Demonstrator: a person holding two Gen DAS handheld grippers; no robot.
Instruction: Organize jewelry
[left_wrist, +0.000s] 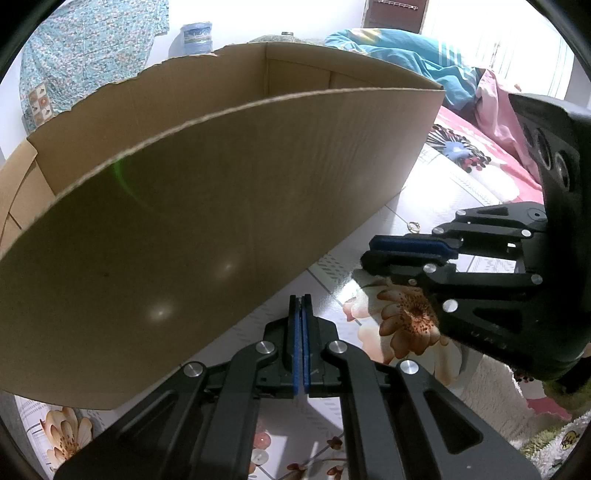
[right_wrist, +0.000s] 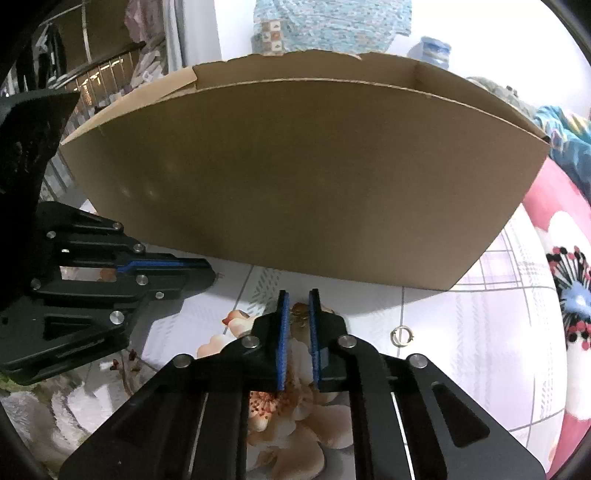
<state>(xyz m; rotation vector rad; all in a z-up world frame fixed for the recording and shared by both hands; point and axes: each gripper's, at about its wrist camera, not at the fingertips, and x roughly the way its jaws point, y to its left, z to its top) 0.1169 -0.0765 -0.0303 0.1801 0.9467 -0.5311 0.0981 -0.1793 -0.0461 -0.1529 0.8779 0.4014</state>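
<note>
Cardboard box (right_wrist: 295, 184), brown, open at the top, standing on a floral bedsheet (right_wrist: 480, 295); long near wall facing both cameras, upper rim ragged along the far wall. Inside of box not visible from either view.

Left gripper (left_wrist: 301, 299): blue pads pressed flat together, nothing between them. Tips low over the sheet, just in front of the box's near wall, close to it. Seen from the right wrist view as a black linkage entering from the left, tip near the foot of the box.

Right gripper (right_wrist: 298, 295): blue pads drawn in to a narrow gap, tips down at the sheet just short of the box's near wall. Small gold piece (right_wrist: 300, 314), tangled, chain-like, lying between the pads at their tips. Cannot tell whether pads actually press on it or only flank it. From the left wrist view, same gripper coming in from the right, pads looking nearly closed.

Gold ring (right_wrist: 402, 336), loose on the sheet, to the right of the right gripper, not touched, near the box's near right corner.

Pink and teal bedding (left_wrist: 406, 55) bunched toward the sheet's far right edge. Patterned cloth (right_wrist: 332, 26) hanging behind the box.
</note>
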